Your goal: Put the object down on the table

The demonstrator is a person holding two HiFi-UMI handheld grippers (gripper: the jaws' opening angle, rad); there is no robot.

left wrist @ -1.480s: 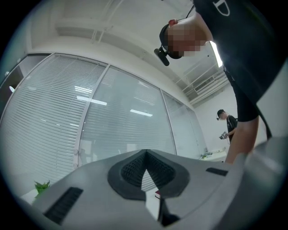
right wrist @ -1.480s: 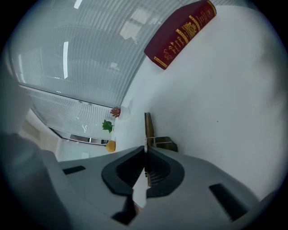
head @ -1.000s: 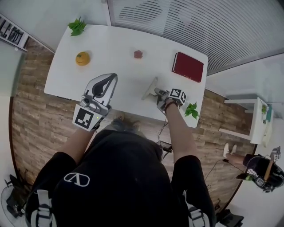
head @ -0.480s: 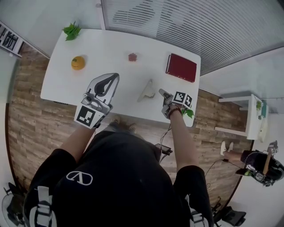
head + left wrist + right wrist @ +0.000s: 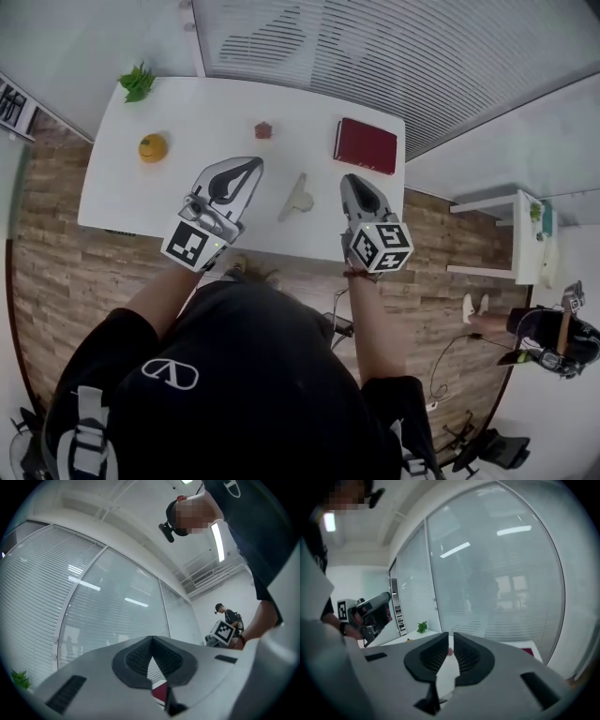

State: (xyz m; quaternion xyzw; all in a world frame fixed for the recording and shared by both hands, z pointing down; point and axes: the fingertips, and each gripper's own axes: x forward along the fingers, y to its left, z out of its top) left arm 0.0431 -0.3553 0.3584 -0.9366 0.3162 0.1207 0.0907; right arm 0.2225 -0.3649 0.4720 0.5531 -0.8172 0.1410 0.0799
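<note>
Nearest the person, the right gripper [image 5: 350,181] had drawn back and lifted clear of the pale wedge-shaped object [image 5: 298,197]. Its jaws were closing on nothing, a thin gap still between them, while the left gripper [image 5: 251,167] hung at 10 o'clock with its jaws together and empty. The object now lay alone on the white surface [image 5: 187,112] at 12 o'clock, between the grippers and touching neither, so the put-down looked done. The red book [image 5: 366,145] sat beyond it at 1 o'clock.

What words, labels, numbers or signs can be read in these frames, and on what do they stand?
No readable words or numbers.
Black shirt: a white emblem, no letters.
Marker cubes: square code patterns only.
Panel at the left edge: dark marks, too small to read.
Red book: no print visible.
</note>
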